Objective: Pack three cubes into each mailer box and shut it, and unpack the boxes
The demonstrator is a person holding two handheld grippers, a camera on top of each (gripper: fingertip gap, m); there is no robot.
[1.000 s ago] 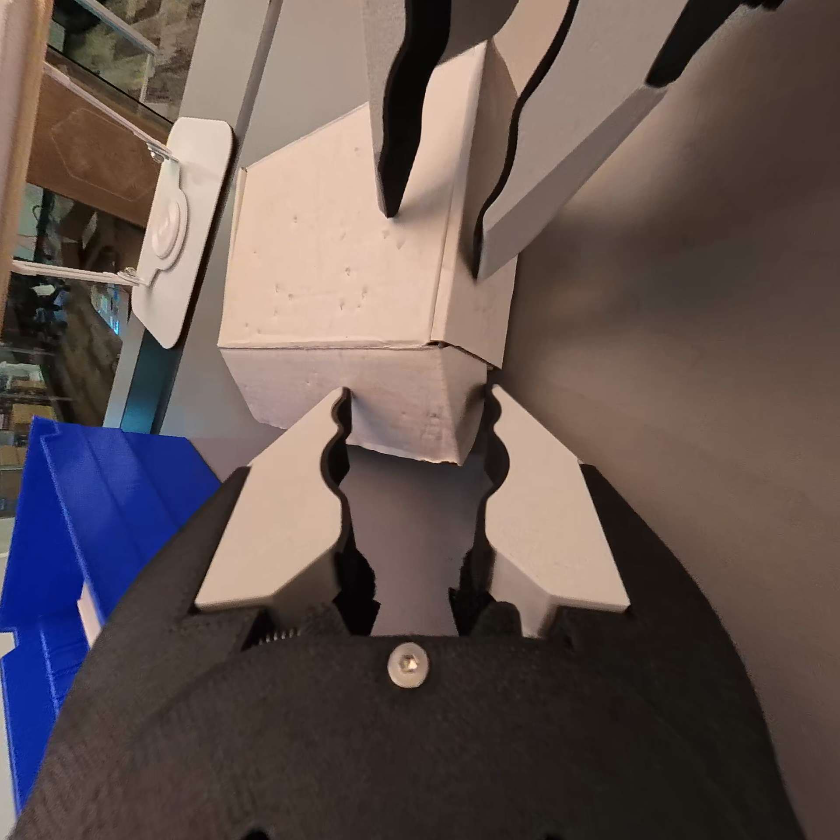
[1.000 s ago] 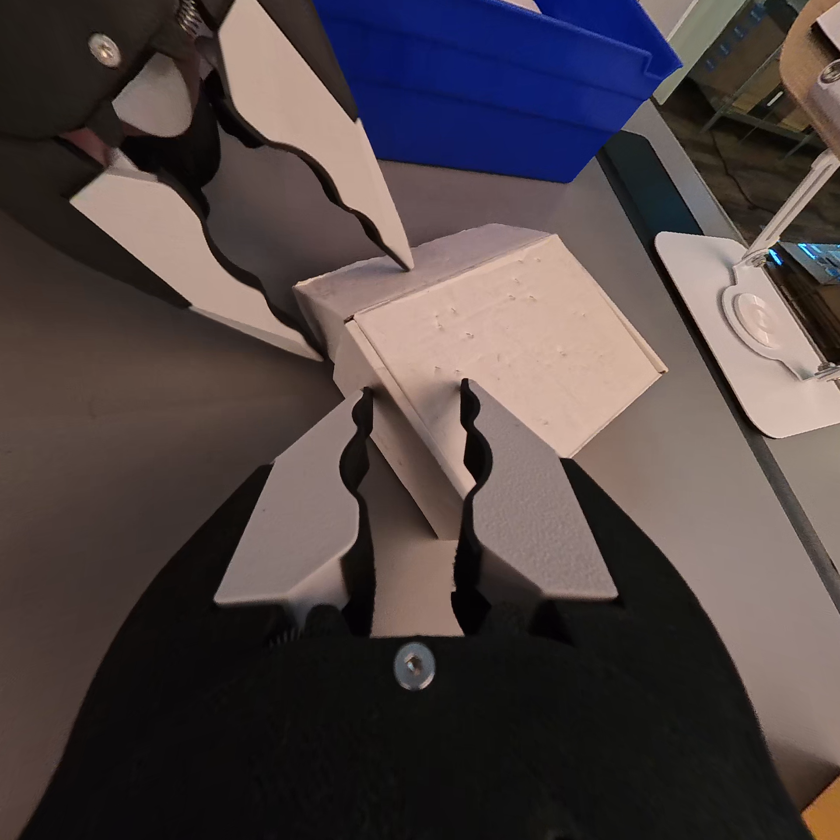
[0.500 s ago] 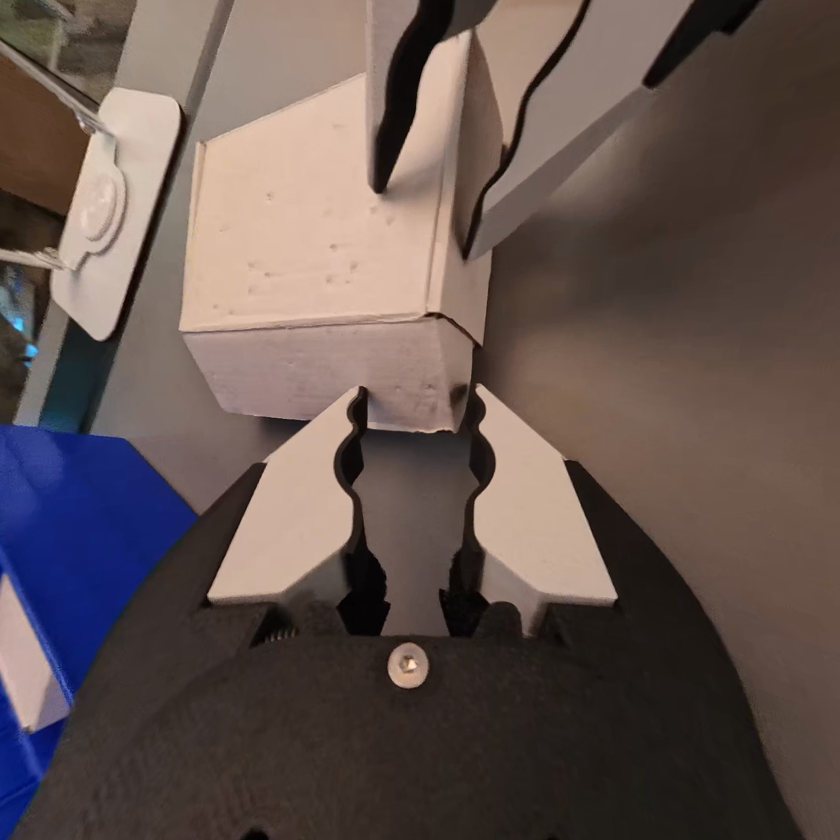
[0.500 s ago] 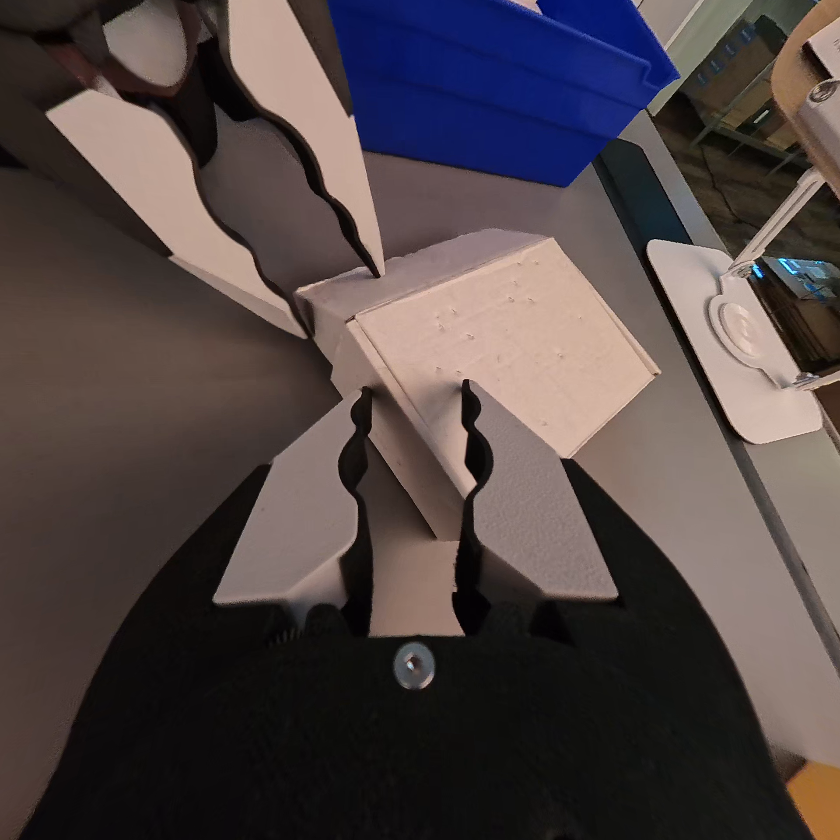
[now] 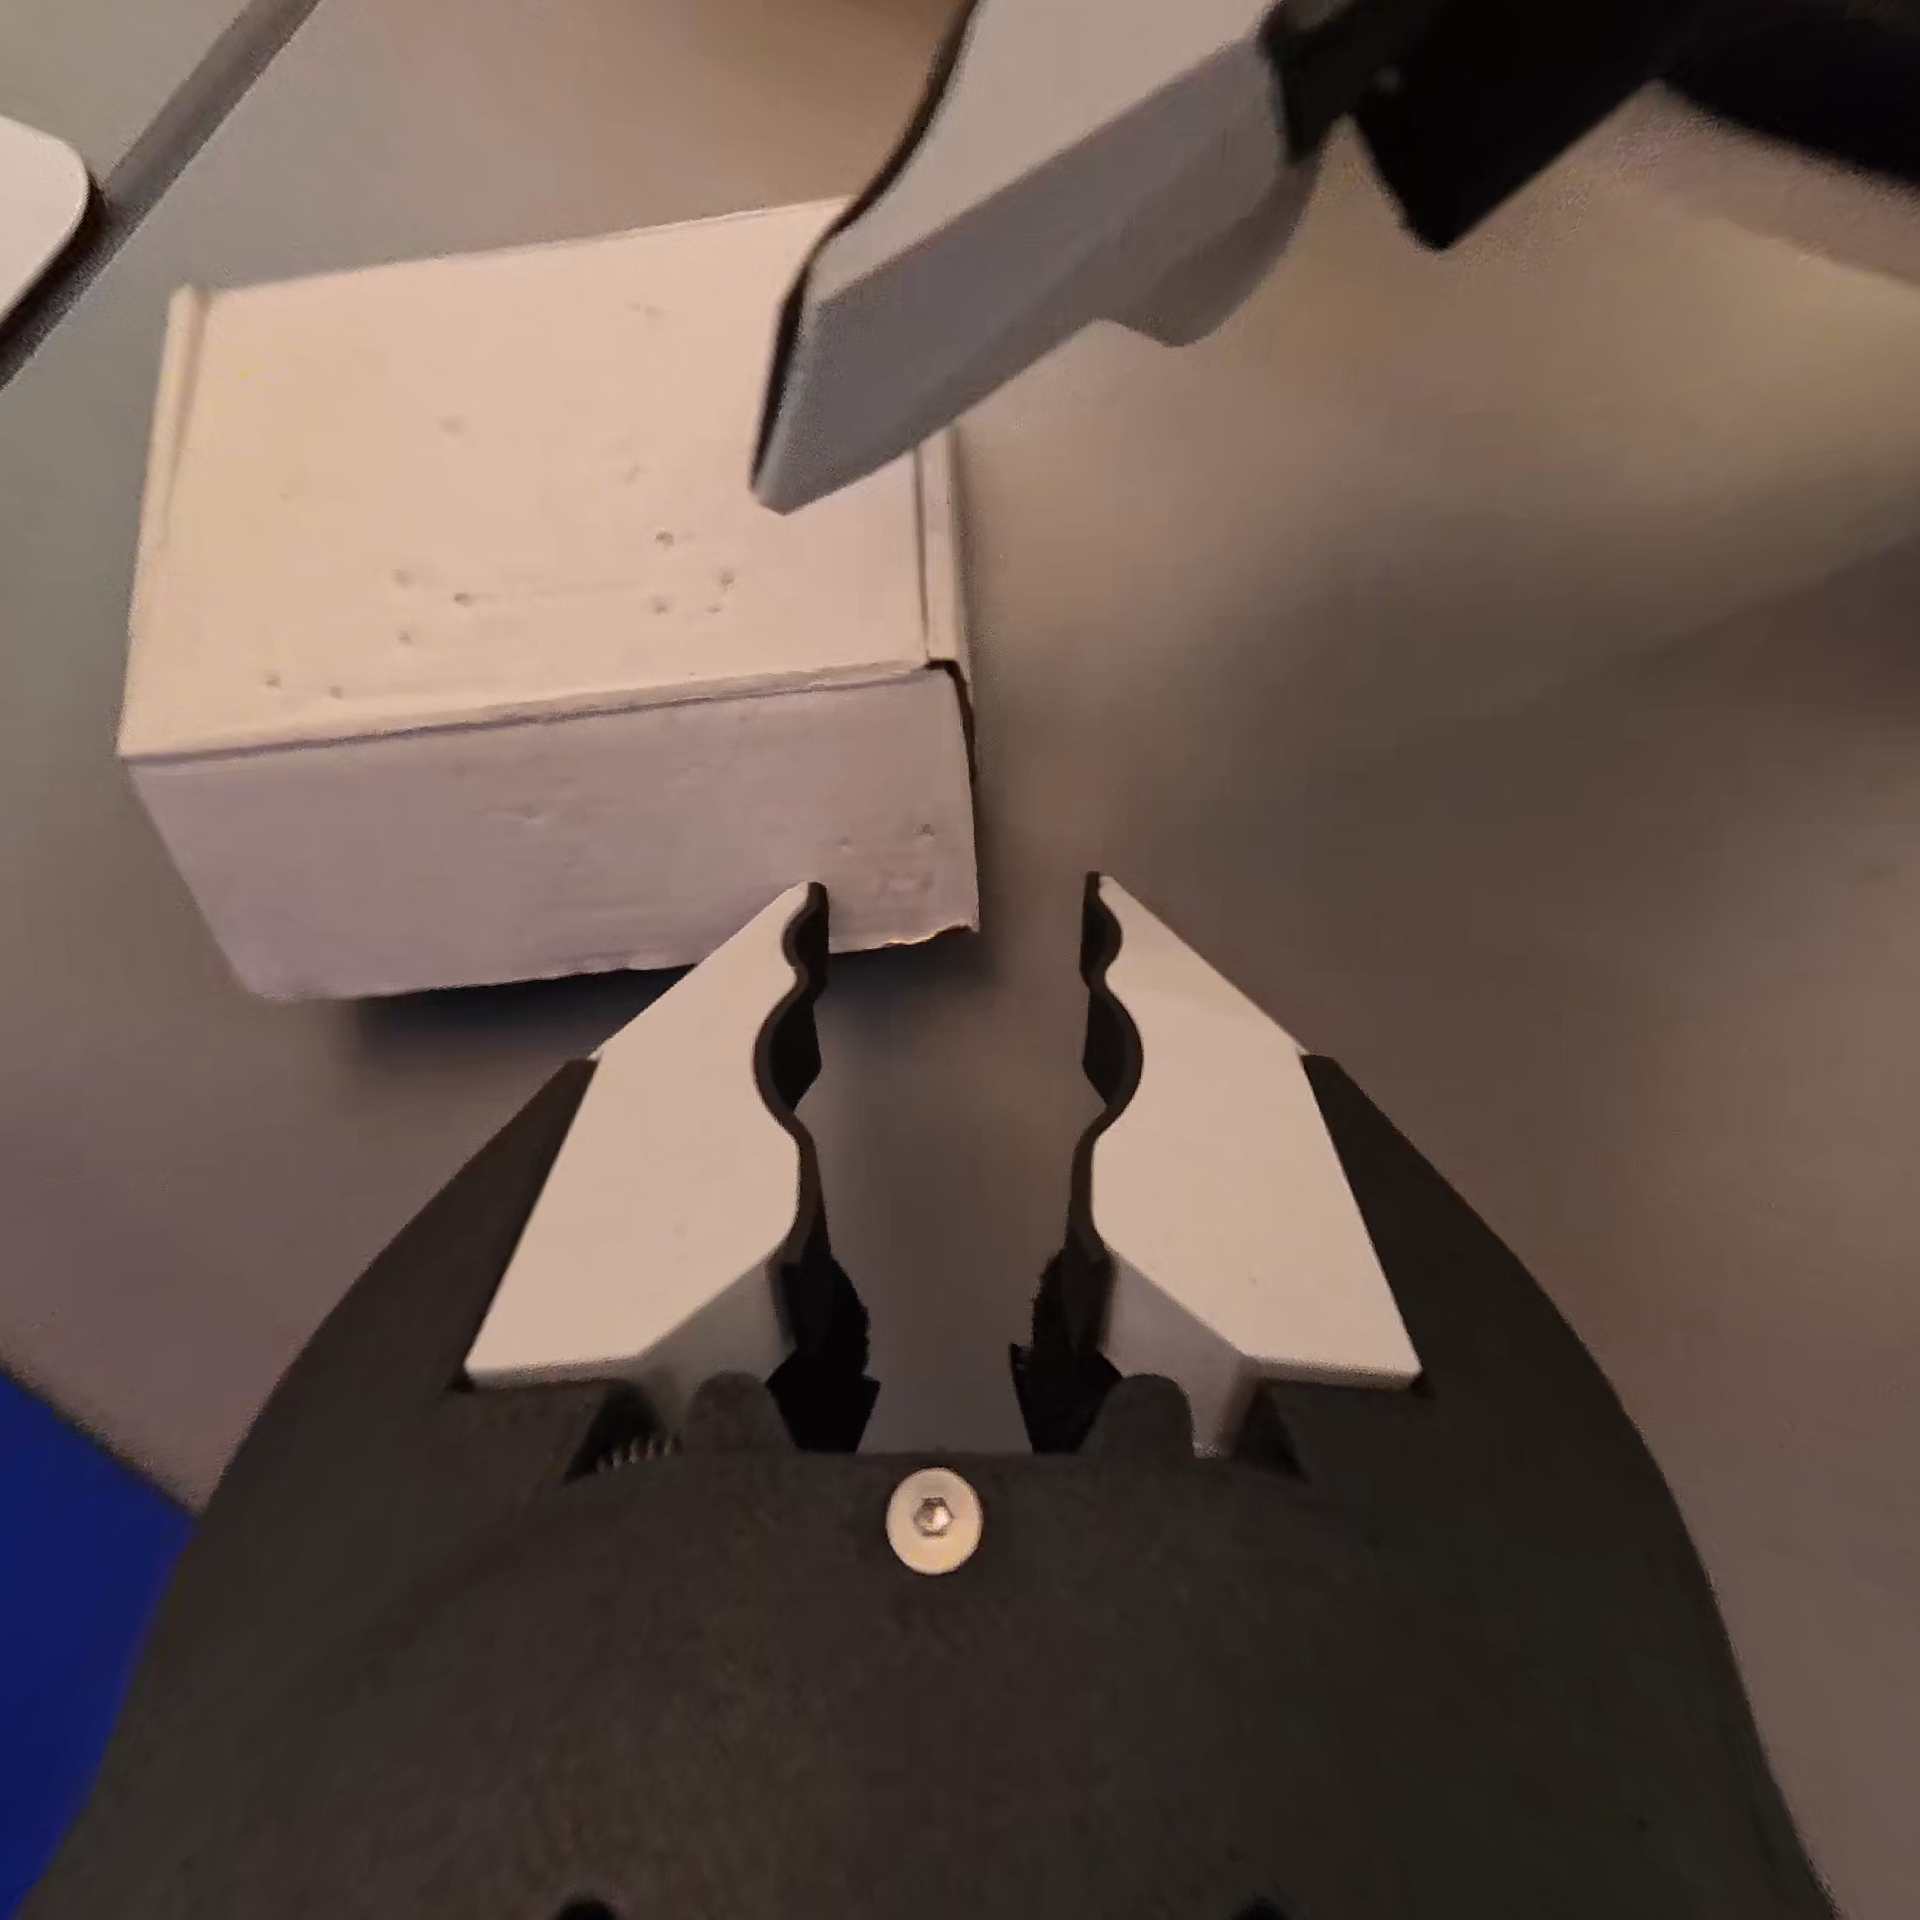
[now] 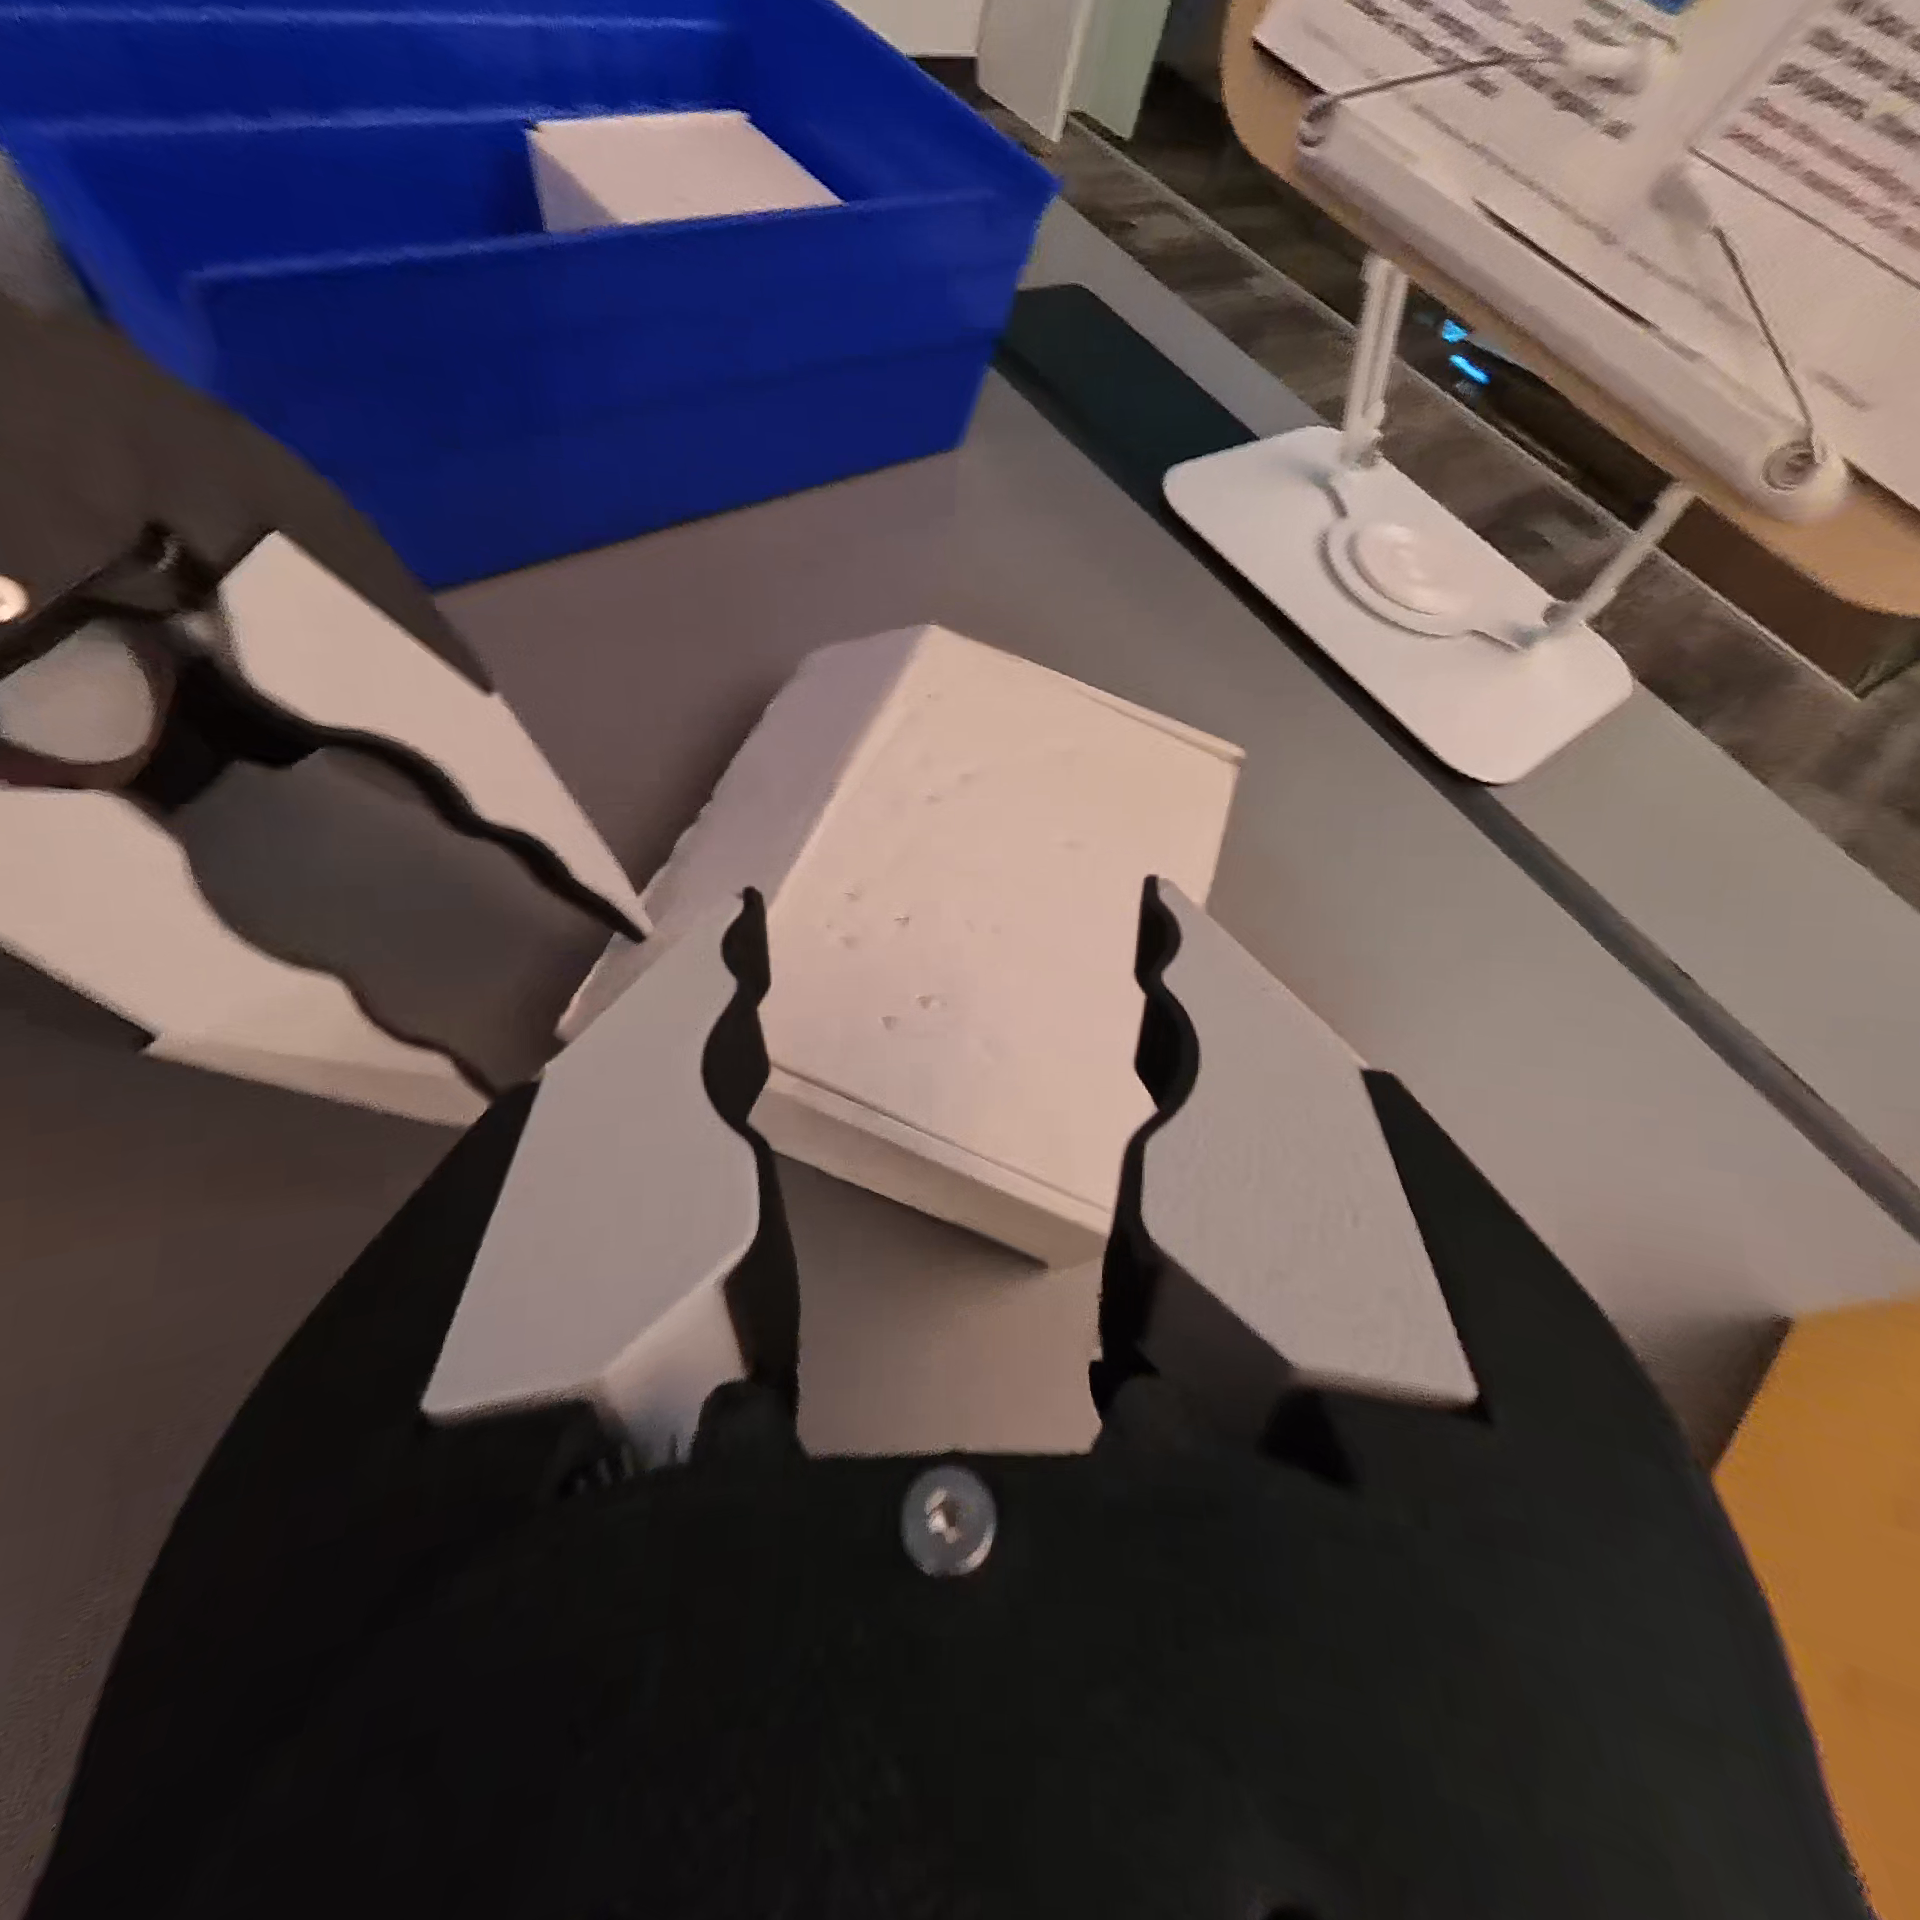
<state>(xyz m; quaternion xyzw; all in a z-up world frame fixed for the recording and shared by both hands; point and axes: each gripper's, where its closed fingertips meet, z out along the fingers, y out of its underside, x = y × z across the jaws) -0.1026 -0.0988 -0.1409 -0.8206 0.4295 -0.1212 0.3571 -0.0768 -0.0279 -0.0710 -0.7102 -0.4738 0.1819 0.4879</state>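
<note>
A closed white mailer box (image 5: 540,623) lies flat on the grey table (image 5: 1455,831). My left gripper (image 5: 951,894) is open and empty, at the box's near right corner, with its left fingertip in front of the near wall. My right gripper (image 6: 948,899) is open and empty, hovering over the box lid (image 6: 987,935). One of its fingers (image 5: 987,312) shows over the lid in the left wrist view. The left gripper's fingers (image 6: 395,717) show at the box's left side in the right wrist view. No cubes show.
A blue bin (image 6: 623,364) stands behind the box with another white box (image 6: 675,177) inside; its corner (image 5: 62,1558) shows in the left wrist view. A white stand base (image 6: 1403,623) sits by the table's right edge, below a round wooden top (image 6: 1558,260) with papers.
The box was tilted and held between both grippers; now it lies flat on the table. Both grippers have opened wider and drawn back from it.
</note>
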